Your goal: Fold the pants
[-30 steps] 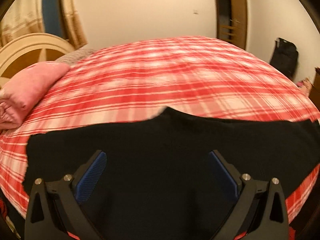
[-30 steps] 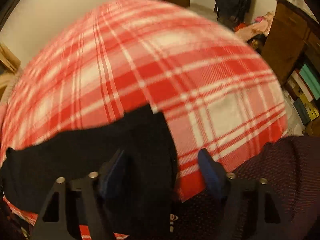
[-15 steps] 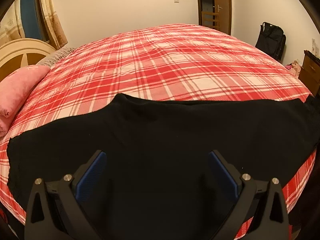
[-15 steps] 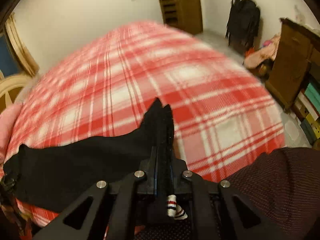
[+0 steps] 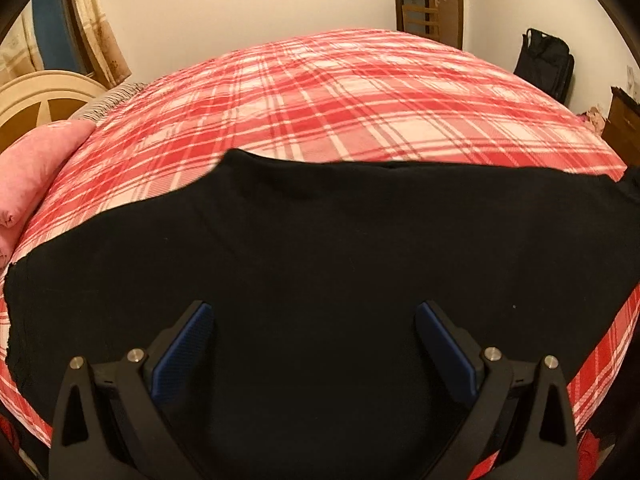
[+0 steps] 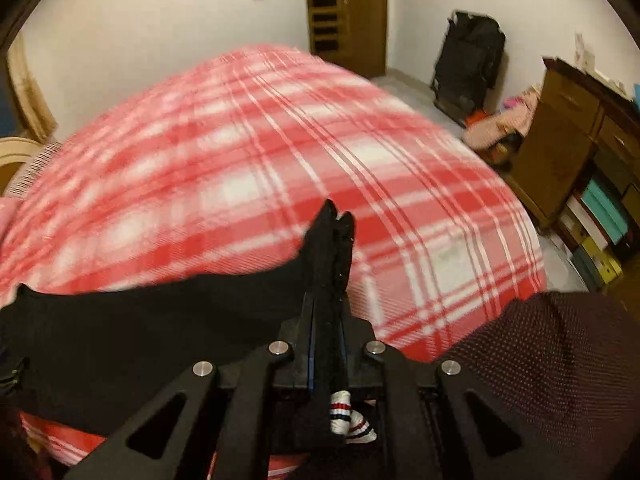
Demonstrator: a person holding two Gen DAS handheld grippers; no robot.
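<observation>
Spreading across the plaid bed [image 5: 340, 92], black pants [image 5: 320, 248] were clamped by the right tool [image 6: 329, 280]; the left tool [image 5: 314, 320] was held apart above them, a pink pillow [image 5: 36, 168] beside.

The black pants [image 5: 320, 264] are lying spread wide across the lower half of the left wrist picture, covering the near side of the red and white checked bed. Their top edge is running almost straight across the middle, with a small bump sticking up at the left. In the right wrist picture the pants [image 6: 120, 336] are stretching from the lower left toward the middle, where one end is being pulled up into a point (a white striped cord is hanging below it).
</observation>
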